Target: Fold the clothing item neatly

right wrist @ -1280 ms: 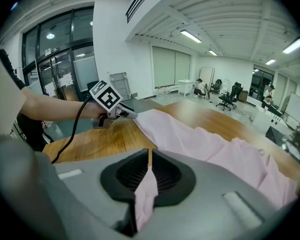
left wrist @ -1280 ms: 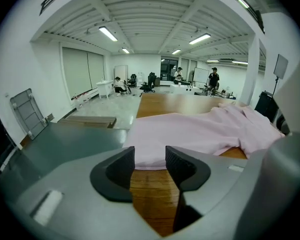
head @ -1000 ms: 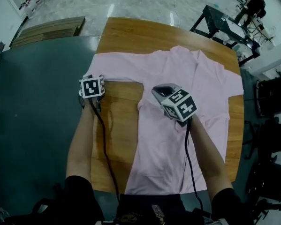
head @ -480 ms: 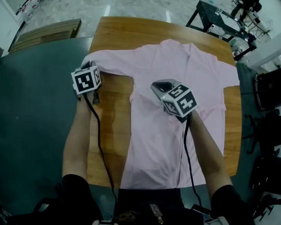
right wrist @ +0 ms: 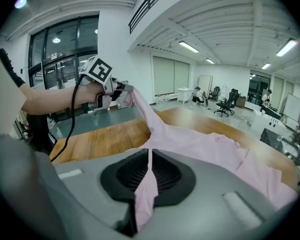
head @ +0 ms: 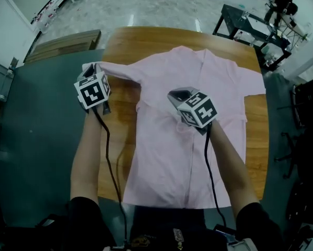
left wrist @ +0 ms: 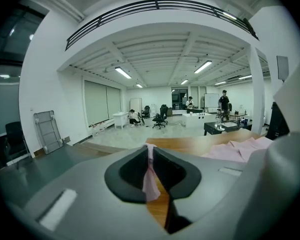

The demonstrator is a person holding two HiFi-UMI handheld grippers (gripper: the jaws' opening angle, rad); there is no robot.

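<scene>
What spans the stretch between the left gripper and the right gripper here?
The pink shirt, gripped by both: its sleeve runs from left gripper to right gripper above the wooden table, clearest in right gripper view.

Bare strip of table (head: 120,135) left of pink shirt (head: 161,156), dark floor (head: 36,140) open beyond, black workbench (head: 245,22) well behind right corner

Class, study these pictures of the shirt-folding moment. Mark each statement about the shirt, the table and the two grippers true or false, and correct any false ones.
1. The left gripper is shut on the end of a sleeve. True.
2. The right gripper is open and empty. False: it is shut on a fold of the shirt.
3. The shirt lies on a wooden table. True.
4. The shirt is blue. False: it is pink.
</scene>
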